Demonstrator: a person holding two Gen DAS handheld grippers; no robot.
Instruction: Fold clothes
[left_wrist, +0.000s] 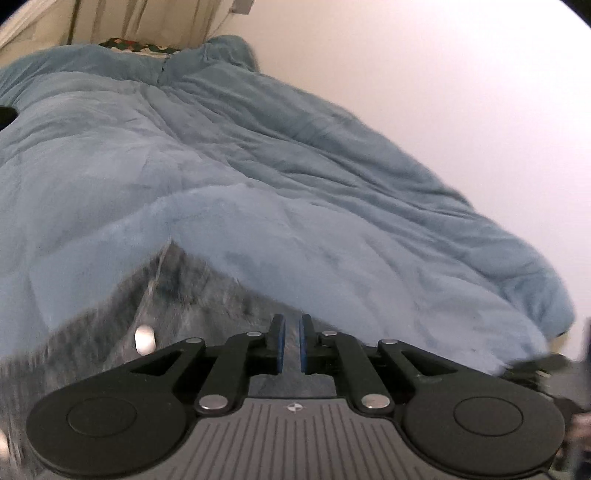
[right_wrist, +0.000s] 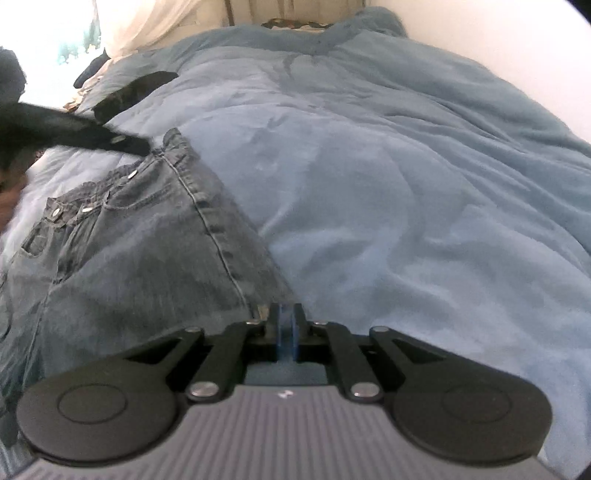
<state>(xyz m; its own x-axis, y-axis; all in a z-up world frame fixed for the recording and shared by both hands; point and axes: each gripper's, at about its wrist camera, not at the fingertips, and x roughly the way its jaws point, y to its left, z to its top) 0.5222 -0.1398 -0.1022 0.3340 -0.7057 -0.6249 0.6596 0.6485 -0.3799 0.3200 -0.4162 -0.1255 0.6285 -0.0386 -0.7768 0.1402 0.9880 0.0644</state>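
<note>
jeans: dark grey-blue denim jeans (right_wrist: 140, 251) lying on the bed, over the blue comforter (right_wrist: 388, 166); waistband with metal buttons toward the far left in my right view; side seam runs from the waist corner down to my right fingers
left gripper: my left gripper (left_wrist: 292, 341) sits low over the denim (left_wrist: 207, 295); blue pads have a narrow gap between them with fabric visible through it; cannot tell whether they pinch it
right gripper: my right gripper (right_wrist: 286, 334) is closed, pads together at the edge of the jeans where the seam ends; whether any denim is actually caught between them I cannot tell
left gripper from right view: its dark blurred body (right_wrist: 74, 133) is at the far waist corner of the jeans, touching or just above the cloth
button: one bright metal button (left_wrist: 144, 339) shows left of my left fingers
bed: comforter rumpled; white wall (left_wrist: 443, 92) along its right side; patterned pillow (left_wrist: 140, 46) at the head; a black item (right_wrist: 136, 92) on the far left edge
</note>
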